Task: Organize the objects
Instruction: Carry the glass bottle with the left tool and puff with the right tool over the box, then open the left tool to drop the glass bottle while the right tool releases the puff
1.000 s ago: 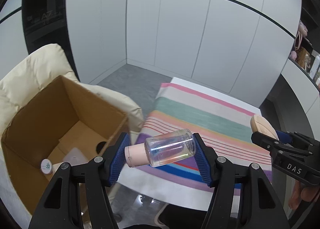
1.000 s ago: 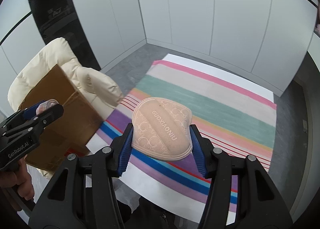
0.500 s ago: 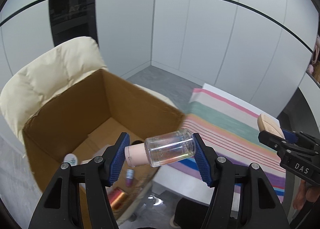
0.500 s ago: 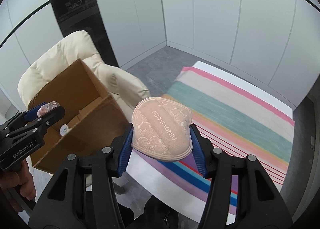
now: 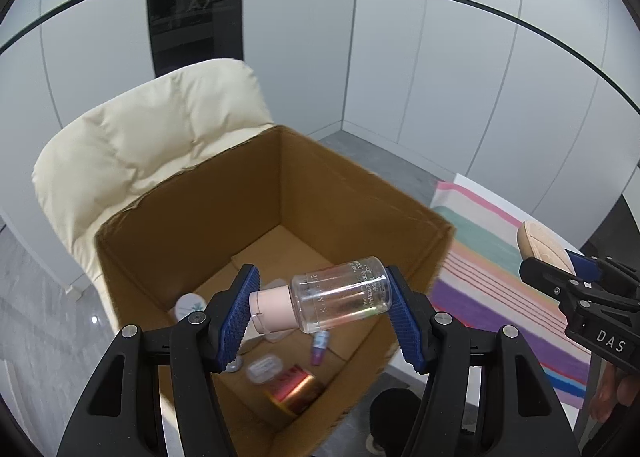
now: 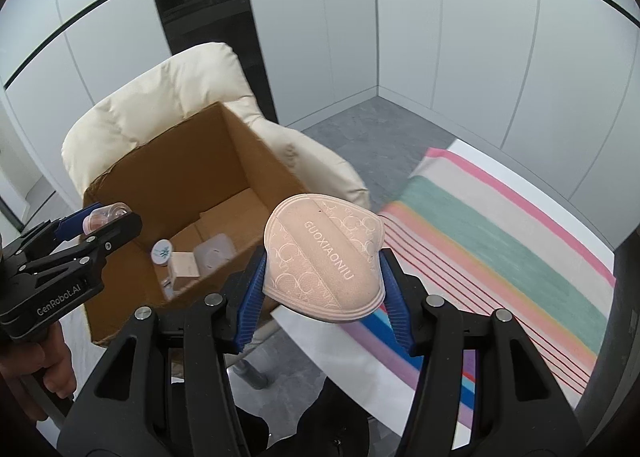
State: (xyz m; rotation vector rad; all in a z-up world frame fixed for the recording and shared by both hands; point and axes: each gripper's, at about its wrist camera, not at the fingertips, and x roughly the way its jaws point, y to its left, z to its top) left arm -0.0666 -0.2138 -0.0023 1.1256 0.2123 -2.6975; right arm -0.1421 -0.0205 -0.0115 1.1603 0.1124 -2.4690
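My left gripper (image 5: 326,311) is shut on a clear plastic bottle (image 5: 340,299) with a pink cap, held sideways above the open cardboard box (image 5: 168,229). My right gripper (image 6: 322,277) is shut on a pink heart-shaped powder puff (image 6: 324,255) marked GUOXIAONIU, to the right of the box (image 6: 176,173) and above its near corner. The box holds several small items, among them a copper-coloured tin (image 5: 298,387) and a small purple vial (image 5: 319,351). The right gripper with the puff (image 5: 540,243) shows at the right edge of the left wrist view. The left gripper (image 6: 106,219) shows at the left of the right wrist view.
The box sits on a cream padded chair (image 5: 152,137). A striped cloth (image 6: 500,233) covers a table to the right. White wall panels and a dark doorway (image 5: 192,9) stand behind. Grey floor (image 6: 372,117) lies between chair and wall.
Both grippers have swung left from over the striped cloth toward the box. The bottle is now above the box opening. Both grips are unchanged.
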